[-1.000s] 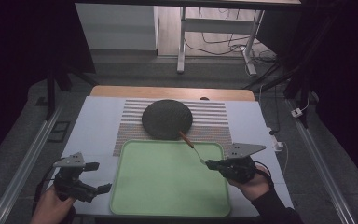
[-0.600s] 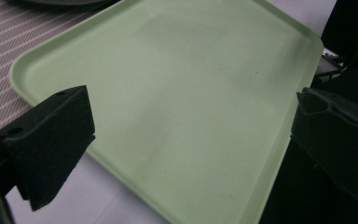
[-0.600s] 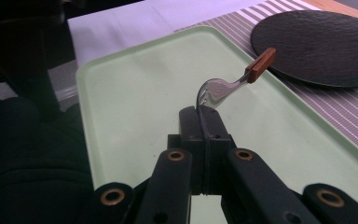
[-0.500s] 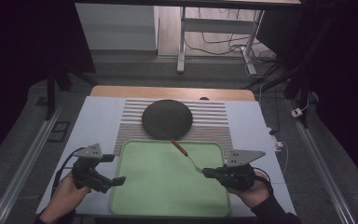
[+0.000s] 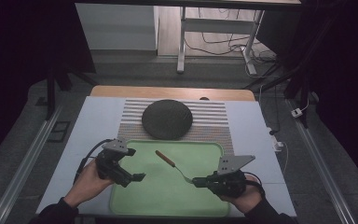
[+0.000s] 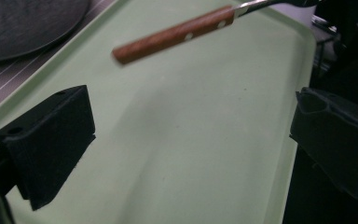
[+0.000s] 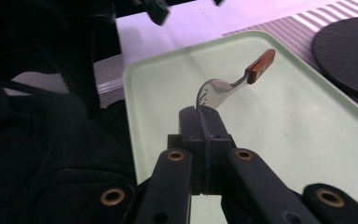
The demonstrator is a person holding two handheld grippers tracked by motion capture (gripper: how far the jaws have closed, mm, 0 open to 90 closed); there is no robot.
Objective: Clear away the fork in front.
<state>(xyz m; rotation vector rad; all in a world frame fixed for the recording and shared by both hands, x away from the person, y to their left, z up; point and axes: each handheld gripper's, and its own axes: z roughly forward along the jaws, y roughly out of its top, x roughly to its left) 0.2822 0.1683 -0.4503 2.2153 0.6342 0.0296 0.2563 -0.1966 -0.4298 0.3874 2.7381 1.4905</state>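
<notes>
Your right gripper (image 7: pixel 204 109) clamps the fork (image 5: pixel 171 164) by its thin, slippery tines above the tray (image 5: pixel 135 205), wooden handle toward 10 o'clock, where your wide-open left gripper (image 5: pixel 137 177) should take it.

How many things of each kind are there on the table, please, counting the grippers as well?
Green tray: 1
Dark round plate: 1
Striped mat: 1
Fork with wooden handle: 1
Grippers: 2, the left gripper and the right gripper
Total: 6
</notes>
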